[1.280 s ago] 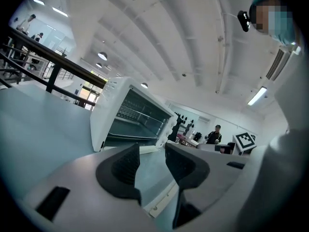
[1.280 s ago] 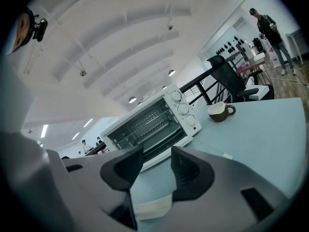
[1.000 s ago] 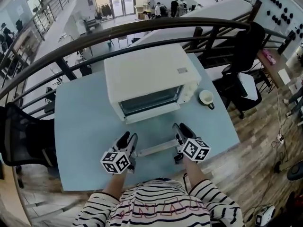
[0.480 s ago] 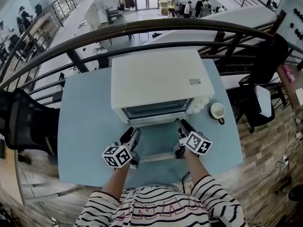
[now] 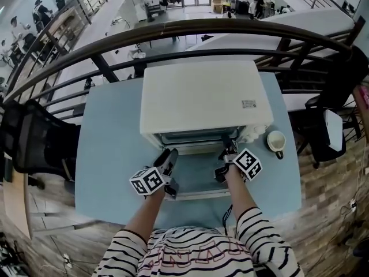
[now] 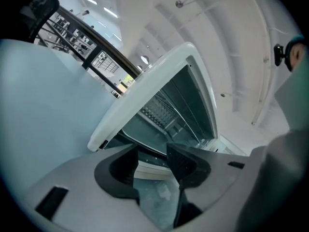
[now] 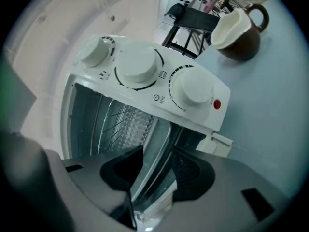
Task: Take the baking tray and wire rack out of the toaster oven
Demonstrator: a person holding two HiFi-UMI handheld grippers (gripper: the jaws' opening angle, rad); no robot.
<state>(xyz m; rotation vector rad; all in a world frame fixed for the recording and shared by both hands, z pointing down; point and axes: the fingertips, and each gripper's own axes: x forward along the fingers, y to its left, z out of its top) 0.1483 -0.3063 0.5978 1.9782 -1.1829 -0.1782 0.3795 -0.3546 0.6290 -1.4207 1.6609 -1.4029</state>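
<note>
Brings left hand-held gripper (image 5: 169, 156) and right hand-held gripper (image 5: 228, 154) up to the open white boxy toaster oven (image 5: 202, 97), jaws spread and empty, left just opening wider, with grey metal baking tray (image 6: 145, 132) and thin wire rack (image 7: 110, 122) still inside.

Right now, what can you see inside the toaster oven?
The wire rack shows in front of a dimpled back wall. The baking tray can't be picked out: the open door covers the lower cavity.
</note>
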